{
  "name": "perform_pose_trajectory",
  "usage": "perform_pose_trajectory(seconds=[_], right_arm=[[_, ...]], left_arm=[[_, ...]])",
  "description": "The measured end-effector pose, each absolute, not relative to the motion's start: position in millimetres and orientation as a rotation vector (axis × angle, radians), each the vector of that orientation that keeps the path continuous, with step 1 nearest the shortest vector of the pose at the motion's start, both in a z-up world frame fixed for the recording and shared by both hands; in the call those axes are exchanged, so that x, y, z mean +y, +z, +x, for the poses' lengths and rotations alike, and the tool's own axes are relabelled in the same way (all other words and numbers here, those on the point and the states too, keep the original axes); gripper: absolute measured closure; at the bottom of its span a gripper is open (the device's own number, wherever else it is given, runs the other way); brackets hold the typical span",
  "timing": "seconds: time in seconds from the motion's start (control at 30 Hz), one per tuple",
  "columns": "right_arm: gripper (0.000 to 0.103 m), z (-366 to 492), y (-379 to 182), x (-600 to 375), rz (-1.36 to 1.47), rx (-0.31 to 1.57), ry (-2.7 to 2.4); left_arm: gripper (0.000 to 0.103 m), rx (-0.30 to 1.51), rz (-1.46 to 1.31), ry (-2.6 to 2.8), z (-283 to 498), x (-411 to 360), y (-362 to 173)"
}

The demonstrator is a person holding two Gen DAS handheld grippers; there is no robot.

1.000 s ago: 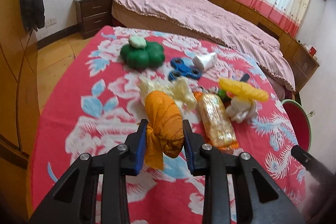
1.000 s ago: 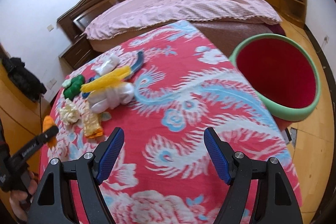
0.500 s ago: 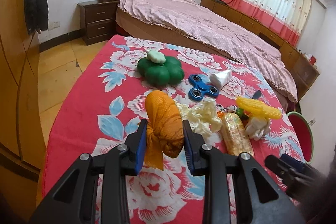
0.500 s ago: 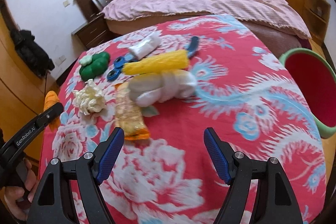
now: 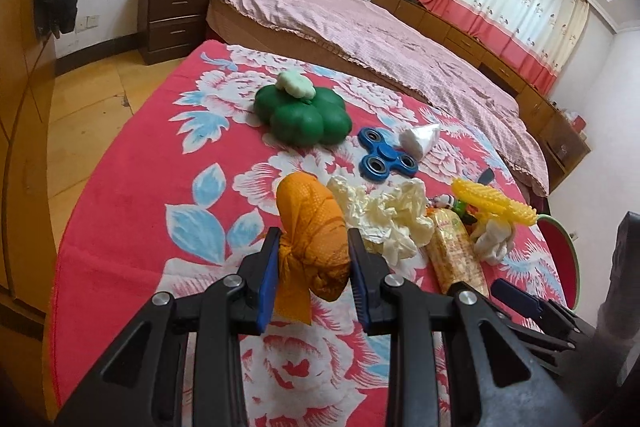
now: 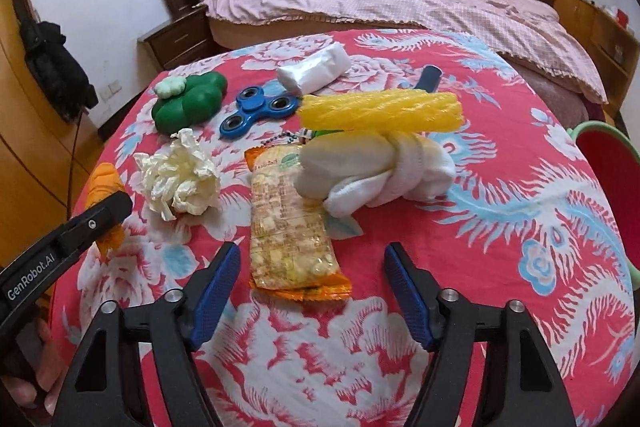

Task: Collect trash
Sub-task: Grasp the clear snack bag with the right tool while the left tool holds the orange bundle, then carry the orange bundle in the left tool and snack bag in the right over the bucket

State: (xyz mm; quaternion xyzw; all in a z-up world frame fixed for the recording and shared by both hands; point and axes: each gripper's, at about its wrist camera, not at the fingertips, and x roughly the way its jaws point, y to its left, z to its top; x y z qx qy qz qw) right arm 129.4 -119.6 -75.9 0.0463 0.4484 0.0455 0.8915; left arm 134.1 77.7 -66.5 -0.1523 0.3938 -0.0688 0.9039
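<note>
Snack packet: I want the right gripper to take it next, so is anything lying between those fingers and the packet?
Nothing visible does. The right gripper has its jaws closing, the near end of the snack packet in the gap, pads not touching. The knotted sock overlaps only the packet's far corner.

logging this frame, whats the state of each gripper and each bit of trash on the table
left gripper: shut on orange bundle, held off the cloth
right gripper: jaws closing, nothing pressed; snack packet end lies between them
snack packet: flat on tablecloth
crumpled cream paper: loose on cloth
</note>
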Motion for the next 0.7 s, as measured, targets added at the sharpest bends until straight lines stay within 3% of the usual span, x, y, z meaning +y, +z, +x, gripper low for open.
perform_pose_trajectory(seconds=[0.07, 0.4, 0.43, 0.7], right_arm=[[0.040, 131.1, -76.9, -118.5, 0.090, 0.928, 0.087], [0.053, 132.7, -78.5, -111.1, 0.072, 0.931, 0.115], [0.059, 131.9, -78.0, -110.4, 0.074, 0.934, 0.129], [0.060, 116.7, -73.6, -113.3, 0.113, 0.951, 0.189]], left_arm=[[0.071, 0.818, -0.313, -0.153, 135.9, 76.1, -67.6], [0.071, 0.830, -0.306, -0.172, 135.6, 70.2, -69.0], [0.071, 0.828, -0.307, -0.169, 134.7, 70.3, -68.1], [0.071, 0.815, -0.295, -0.156, 123.5, 65.1, -56.5]])
